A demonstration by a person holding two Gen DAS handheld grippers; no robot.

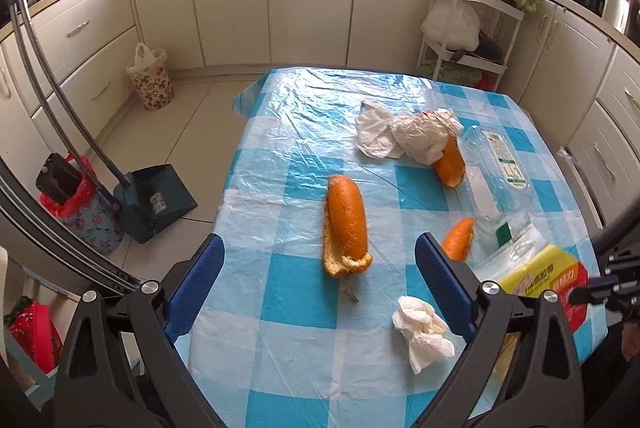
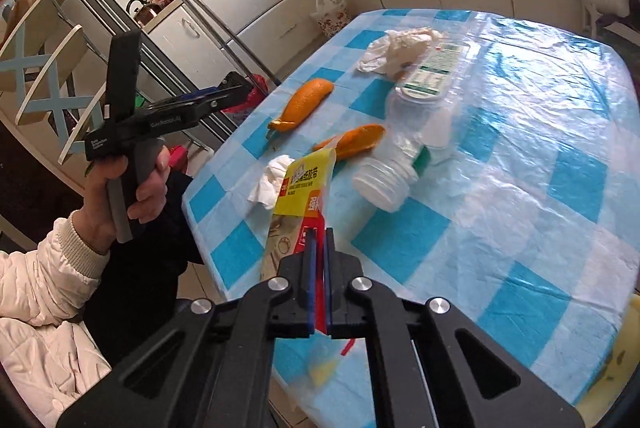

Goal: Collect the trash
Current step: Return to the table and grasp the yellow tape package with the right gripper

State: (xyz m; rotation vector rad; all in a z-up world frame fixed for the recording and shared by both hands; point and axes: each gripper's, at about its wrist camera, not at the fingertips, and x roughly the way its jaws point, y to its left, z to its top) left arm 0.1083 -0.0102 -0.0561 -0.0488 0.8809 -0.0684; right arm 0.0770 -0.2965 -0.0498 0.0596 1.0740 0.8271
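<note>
now the right gripper [image 2: 319,260] pinches a yellow and red wrapper [image 2: 303,188] at the table's near edge.
its jaws are clamped on the wrapper's red end; the wrapper's long axis runs away from the gripper, yellow end toward the orange peels [image 2: 352,142]. the left gripper [image 1: 320,248] hangs with jaws wide, nothing between them, above the checked tablecloth [image 1: 280,368], just short of a long peel [image 1: 346,224].

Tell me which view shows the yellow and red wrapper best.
The right wrist view. There the yellow and red wrapper stands up from the closed right tongs, its printed face fully in sight above the checked tablecloth. The left wrist view shows only part of it at the table's right edge, behind a finger of the open left tongs.
</note>
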